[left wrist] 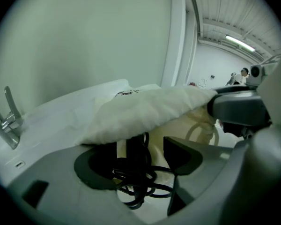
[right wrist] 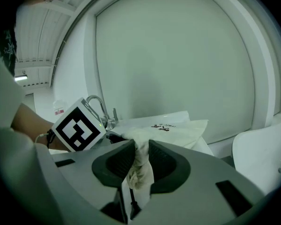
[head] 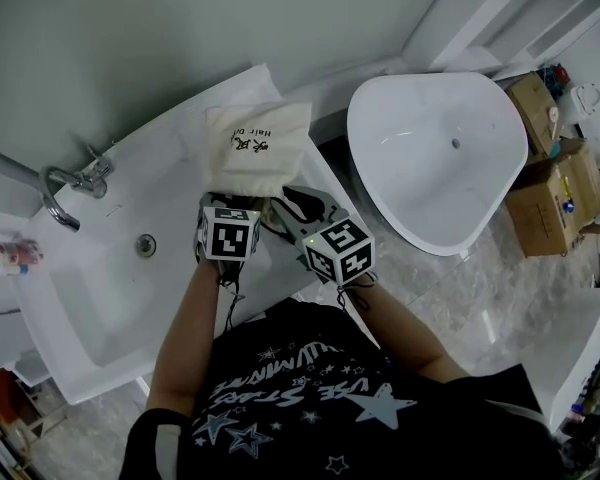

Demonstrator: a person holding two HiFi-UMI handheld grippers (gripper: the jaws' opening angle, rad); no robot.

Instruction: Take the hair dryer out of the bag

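Cream cloth bag lies at the right back corner of the sink counter. Its black print reads "Hair Dr…", with the rest cut off by a fold. We can't read the logo beside it.

The hair dryer is mostly hidden inside the bag. Only a dark piece and its coiled black cord show at the bag's mouth.

We see the left gripper with jaws wide apart on either side of the cord, not pressing it. The right gripper is clamped on a bunched edge of the bag's cloth.

Around them:
- The faucet is at the counter's left back.
- A white tub sits to the right of the counter.
- Cardboard boxes are past the tub.

The person's shirt has stars and white lettering we can't read.
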